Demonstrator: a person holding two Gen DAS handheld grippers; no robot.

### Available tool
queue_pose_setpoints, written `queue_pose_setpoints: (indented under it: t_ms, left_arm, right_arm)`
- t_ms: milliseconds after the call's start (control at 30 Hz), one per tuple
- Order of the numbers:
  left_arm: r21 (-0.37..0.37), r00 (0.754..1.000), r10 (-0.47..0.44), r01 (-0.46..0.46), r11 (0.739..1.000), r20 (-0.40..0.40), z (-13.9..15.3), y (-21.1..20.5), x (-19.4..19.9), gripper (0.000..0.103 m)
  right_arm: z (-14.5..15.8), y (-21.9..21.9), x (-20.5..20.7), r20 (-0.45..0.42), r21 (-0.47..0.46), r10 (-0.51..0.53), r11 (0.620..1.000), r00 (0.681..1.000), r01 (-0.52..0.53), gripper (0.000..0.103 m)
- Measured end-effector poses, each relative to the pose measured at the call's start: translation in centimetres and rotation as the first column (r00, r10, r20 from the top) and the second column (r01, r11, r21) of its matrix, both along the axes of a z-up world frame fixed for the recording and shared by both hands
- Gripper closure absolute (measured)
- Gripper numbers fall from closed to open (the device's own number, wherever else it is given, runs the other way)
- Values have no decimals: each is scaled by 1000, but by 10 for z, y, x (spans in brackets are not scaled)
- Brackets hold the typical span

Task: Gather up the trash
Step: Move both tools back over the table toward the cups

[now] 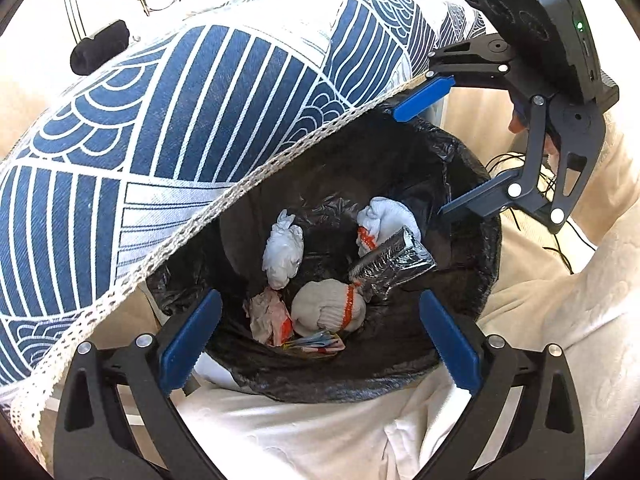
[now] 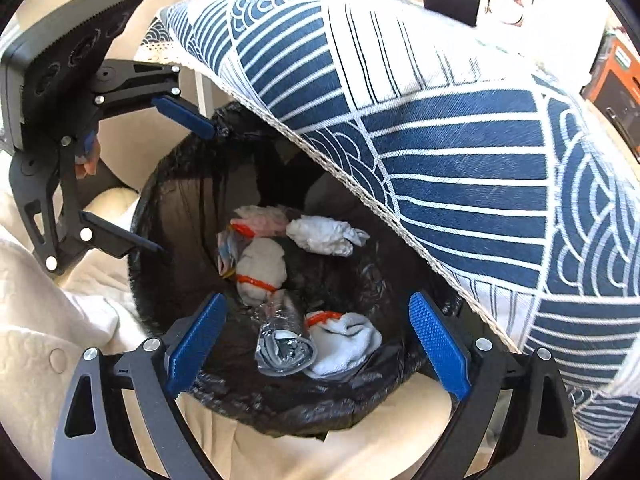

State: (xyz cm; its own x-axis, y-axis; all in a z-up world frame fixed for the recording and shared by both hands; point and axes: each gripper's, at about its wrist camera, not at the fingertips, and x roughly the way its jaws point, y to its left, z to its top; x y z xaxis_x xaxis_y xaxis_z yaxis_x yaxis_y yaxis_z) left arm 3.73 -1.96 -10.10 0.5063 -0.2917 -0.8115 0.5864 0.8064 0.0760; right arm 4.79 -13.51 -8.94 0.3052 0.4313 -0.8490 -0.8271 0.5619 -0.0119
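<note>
A bin with a black liner (image 1: 340, 384) (image 2: 280, 408) stands below both grippers. In it lie a crumpled white tissue (image 1: 282, 252) (image 2: 324, 236), a beige glove with an orange band (image 1: 326, 308) (image 2: 260, 264), a white sock with an orange band (image 1: 388, 216) (image 2: 344, 344), a silver foil wrapper (image 1: 390, 264) (image 2: 284, 344), pink crumpled paper (image 1: 268, 316) (image 2: 260, 216) and a colourful wrapper (image 1: 316, 344) (image 2: 226, 248). My left gripper (image 1: 320, 304) (image 2: 180, 188) hangs open over the bin, holding nothing. My right gripper (image 2: 318, 302) (image 1: 436, 156) is open and empty too.
A blue-and-white patterned tablecloth (image 1: 180, 120) (image 2: 460, 152) overhangs part of the bin's mouth. Cream quilted fabric (image 1: 560, 320) (image 2: 60, 320) surrounds the bin. Black cables (image 1: 520, 160) trail beside it. On the table are an orange box (image 2: 616, 80) and a black object (image 1: 100, 46).
</note>
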Motion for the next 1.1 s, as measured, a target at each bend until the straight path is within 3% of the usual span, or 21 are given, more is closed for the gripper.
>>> queue_pose_setpoints:
  t_ms: [300,633,967,1100]
  left_arm:
    - [-66,998,37,-34,997,46,19,6,-19,6]
    - [-119,983,111,-94,988,148,44,26,-30,6]
    - [-180,950,210,-170,969,231,71,43,-23,6]
    - [-207,917,304,-255,945,257,84,52,-13,6]
  right_arm:
    - [26,-12,-21,60,39,-50,998,997,47,14]
    - [57,-28,-26,92,109,-152,984,984,142,14]
    - [90,-44,-14,99,212,-245,952,965,220,12]
    - [106,-56,1,120,294,-353,905,928,306,8]
